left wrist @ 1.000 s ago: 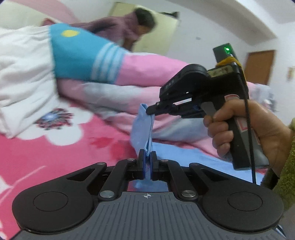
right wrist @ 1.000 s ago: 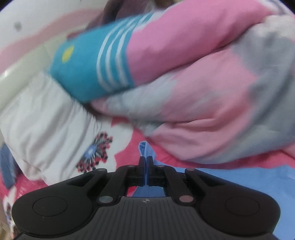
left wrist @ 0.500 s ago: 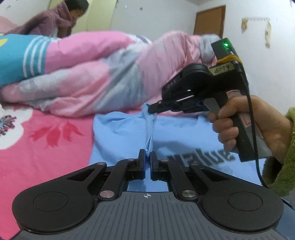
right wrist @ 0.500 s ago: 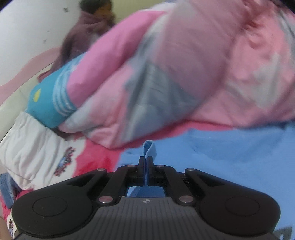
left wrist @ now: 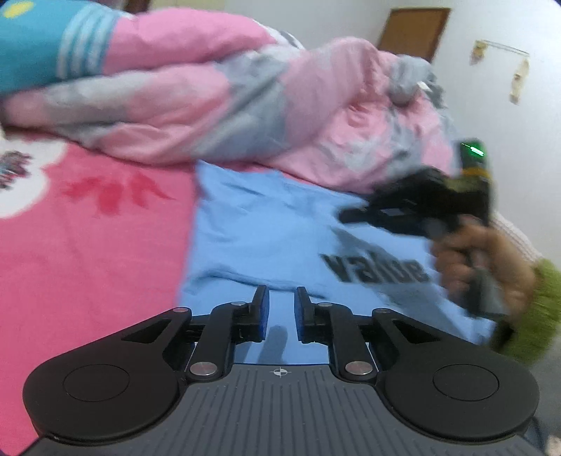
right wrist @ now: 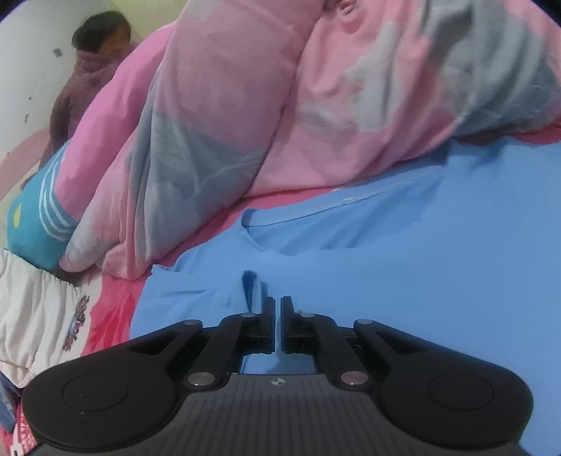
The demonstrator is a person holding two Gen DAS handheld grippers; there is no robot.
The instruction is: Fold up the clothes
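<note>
A light blue T-shirt (left wrist: 266,228) with dark lettering lies spread flat on the pink bed sheet (left wrist: 87,245). My left gripper (left wrist: 282,291) hovers low over the shirt's near edge. Its jaws are opening, and nothing is between the pads. In the left wrist view my right gripper (left wrist: 347,214) is blurred at the right, held by a hand (left wrist: 484,266) in a green sleeve just above the shirt. No cloth hangs from it. The right wrist view shows the right gripper (right wrist: 277,301) shut over the blue T-shirt (right wrist: 385,280) near its collar, gripping nothing.
A bunched pink and grey duvet (left wrist: 245,105) with a teal striped end (left wrist: 35,52) lies along the shirt's far side. A white pillow (right wrist: 31,315) lies at the left. A person (right wrist: 94,70) in a purple top is behind the duvet. A brown door (left wrist: 410,31) is on the far wall.
Both grippers held a raised fold of the blue shirt and carried it across. The shirt now lies flat, the left jaws have parted, and the right gripper has moved away to the right.
</note>
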